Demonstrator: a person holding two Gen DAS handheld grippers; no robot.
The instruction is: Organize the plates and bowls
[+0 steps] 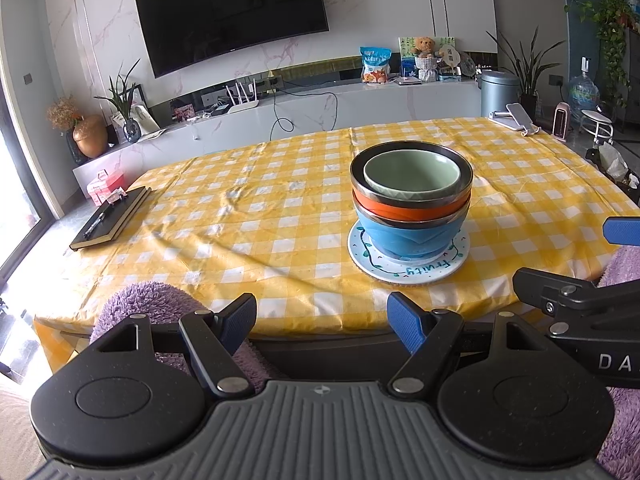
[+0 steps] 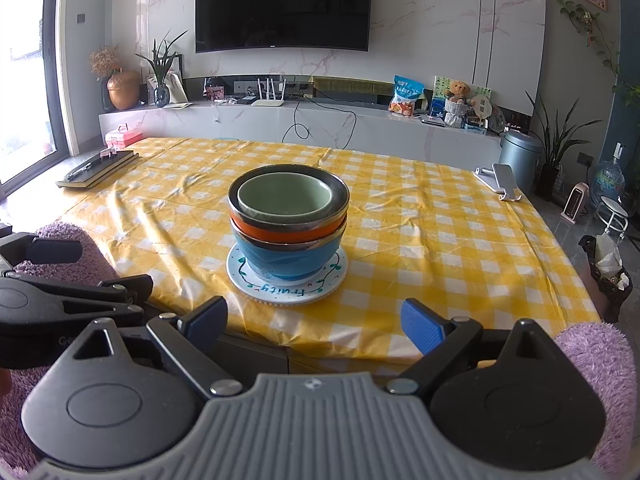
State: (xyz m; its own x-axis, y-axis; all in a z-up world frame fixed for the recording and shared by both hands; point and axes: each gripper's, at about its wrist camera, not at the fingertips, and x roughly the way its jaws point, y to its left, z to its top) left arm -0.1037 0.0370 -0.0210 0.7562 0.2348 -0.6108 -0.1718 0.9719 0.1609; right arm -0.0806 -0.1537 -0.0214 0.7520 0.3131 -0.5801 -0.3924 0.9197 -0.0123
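Note:
A stack of bowls stands on a white plate (image 1: 408, 270) (image 2: 286, 294) lettered "Fruity", on the yellow checked tablecloth. A blue bowl (image 1: 408, 236) (image 2: 288, 258) is at the bottom, an orange bowl (image 1: 408, 210) (image 2: 284, 234) sits in it, and a small green bowl (image 1: 412, 174) (image 2: 284, 198) nests on top. My left gripper (image 1: 322, 320) is open at the table's near edge, to the left of the stack, with nothing between its fingers. My right gripper (image 2: 314, 322) is open too, just short of the plate, and holds nothing.
A dark notebook (image 1: 110, 218) (image 2: 96, 170) with a pen lies at the table's left edge. A white phone stand (image 1: 516, 116) (image 2: 498, 178) sits at the far right corner. Purple fuzzy sleeves (image 1: 160, 300) (image 2: 596, 360) flank the grippers. A low cabinet and a wall television stand behind the table.

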